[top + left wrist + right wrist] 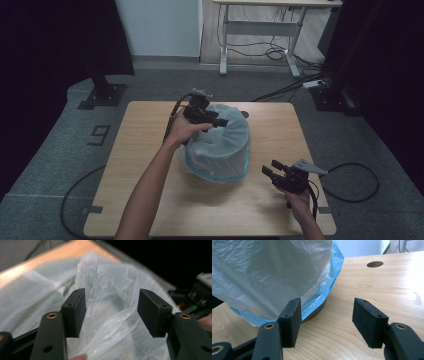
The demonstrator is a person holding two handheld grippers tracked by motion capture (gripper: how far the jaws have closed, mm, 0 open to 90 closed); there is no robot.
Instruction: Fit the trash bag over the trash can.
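A round bin wrapped in a translucent white plastic bag with a blue hem stands upside down in the middle of the wooden table. My left gripper is at the top of the bag, near its far left side. In the left gripper view its jaws stand apart over crumpled film, and the pads do not press on it. My right gripper hovers near the table's front right with open, empty jaws. In the right gripper view it points at the bag's blue hem and the bin's dark rim.
A cable hole lies in the table behind the bag, also seen as a round hole. A grey desk with loose cables stands at the back. A black stand base sits on the floor at the left.
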